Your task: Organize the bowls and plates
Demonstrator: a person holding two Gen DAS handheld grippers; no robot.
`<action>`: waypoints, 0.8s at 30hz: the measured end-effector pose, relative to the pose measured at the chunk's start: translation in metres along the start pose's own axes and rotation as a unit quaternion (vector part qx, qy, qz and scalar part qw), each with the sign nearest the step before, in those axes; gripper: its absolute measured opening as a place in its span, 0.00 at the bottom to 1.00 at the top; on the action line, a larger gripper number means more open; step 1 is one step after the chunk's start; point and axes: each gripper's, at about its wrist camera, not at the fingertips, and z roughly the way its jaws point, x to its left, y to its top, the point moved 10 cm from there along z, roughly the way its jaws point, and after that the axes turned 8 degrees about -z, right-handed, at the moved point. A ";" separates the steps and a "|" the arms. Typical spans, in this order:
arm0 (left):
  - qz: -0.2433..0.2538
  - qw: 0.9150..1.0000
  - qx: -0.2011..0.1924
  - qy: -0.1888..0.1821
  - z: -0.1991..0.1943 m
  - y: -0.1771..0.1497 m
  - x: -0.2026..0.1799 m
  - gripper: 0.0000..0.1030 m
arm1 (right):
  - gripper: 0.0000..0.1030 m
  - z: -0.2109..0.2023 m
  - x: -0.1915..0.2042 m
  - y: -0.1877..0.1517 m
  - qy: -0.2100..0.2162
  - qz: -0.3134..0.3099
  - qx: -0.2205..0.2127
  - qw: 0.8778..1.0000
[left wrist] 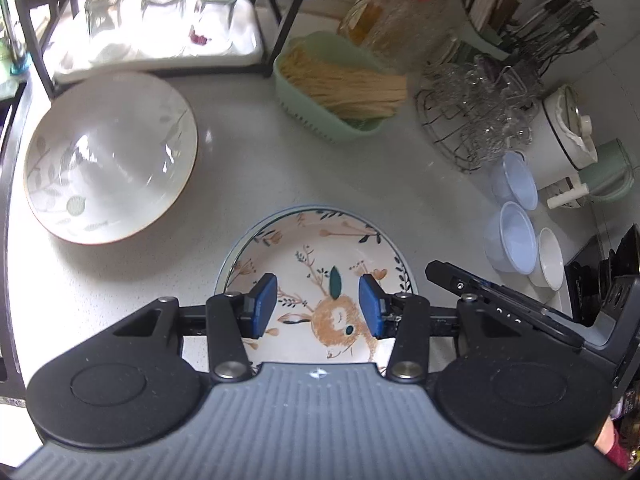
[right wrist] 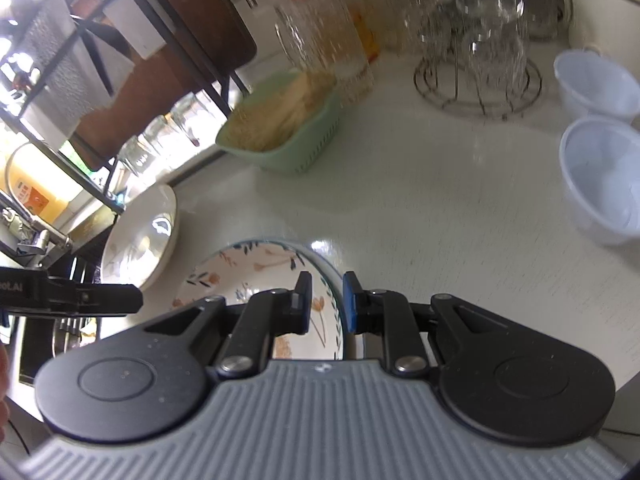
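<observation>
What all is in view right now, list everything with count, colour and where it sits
deer-pattern plate: one, cream with a blue rim, front centre of counter
leaf-pattern bowl: one, white, left of the plate
plastic bowls: two, pale blue, right side
small bowl: one, white, beside the blue ones
basket of chopsticks: one, green, behind the plate
red-lidded jar: one, clear, behind the basket
glasses on wire rack: several, clear, back right
upturned glasses: three, clear, on black shelf rack
left gripper: open above the plate
right gripper: clamped on the plate's rim
</observation>
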 end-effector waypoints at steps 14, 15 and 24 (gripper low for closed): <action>0.062 0.993 -0.100 0.008 -0.057 0.000 -0.051 0.49 | 0.21 -0.073 0.012 0.026 0.004 -0.031 -0.073 0.997; 0.067 0.992 -0.109 0.010 -0.062 0.000 -0.054 0.49 | 0.21 -0.079 0.013 0.027 0.004 -0.033 -0.078 0.996; 0.093 0.984 -0.153 0.016 -0.091 -0.011 -0.072 0.49 | 0.21 -0.118 0.020 0.033 0.000 -0.052 -0.114 0.992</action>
